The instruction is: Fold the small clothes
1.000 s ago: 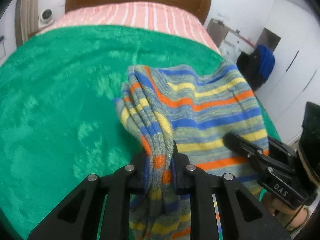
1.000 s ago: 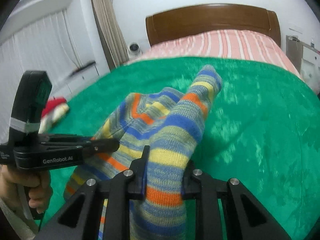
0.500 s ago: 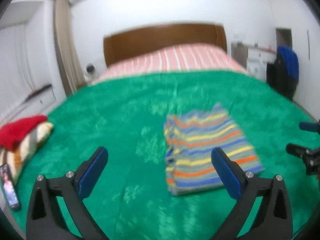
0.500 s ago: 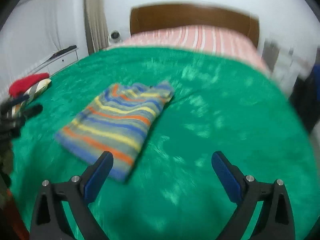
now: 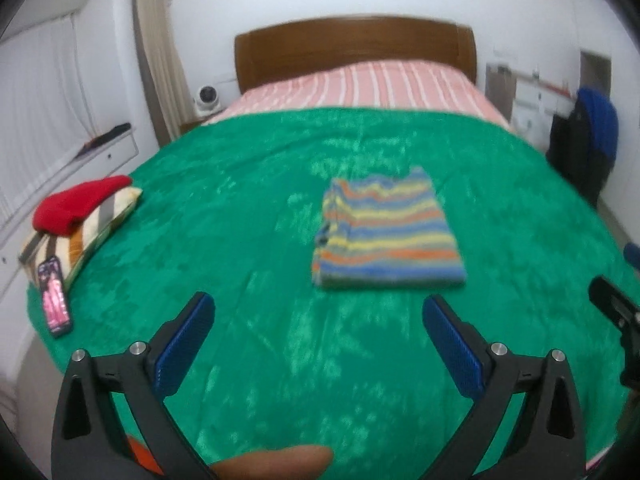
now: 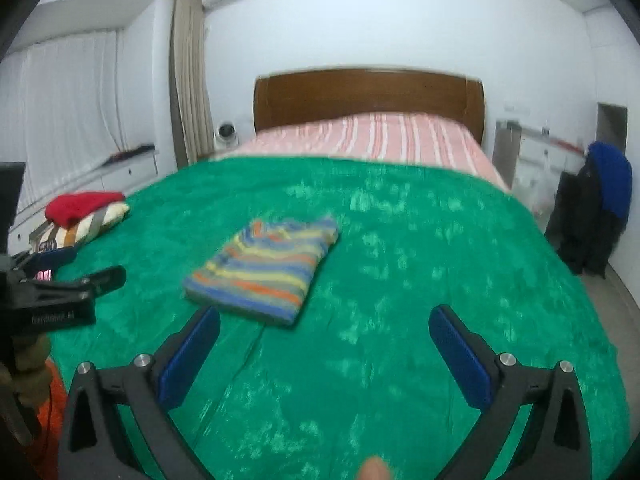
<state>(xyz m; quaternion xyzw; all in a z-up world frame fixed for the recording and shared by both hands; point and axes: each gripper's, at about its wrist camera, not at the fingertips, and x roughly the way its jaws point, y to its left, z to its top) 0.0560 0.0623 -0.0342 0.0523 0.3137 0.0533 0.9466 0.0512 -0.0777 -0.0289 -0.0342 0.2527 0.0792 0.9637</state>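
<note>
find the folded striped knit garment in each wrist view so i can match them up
Left wrist view: the folded striped knit garment lies right of centre on the green plush blanket.
Right wrist view: it lies left of centre, angled, just beyond the right gripper's left finger.
Shared landmark: the brown wooden headboard, top centre in both.

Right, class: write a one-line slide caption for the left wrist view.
Folded striped garment lies flat on the green blanket, beyond the open left tool.

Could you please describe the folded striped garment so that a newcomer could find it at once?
On the green plush blanket covering the bed, near its middle, lies a folded knitted top. Its blue, yellow and orange stripes distinguish it from the red garment piled at the left edge.
</note>
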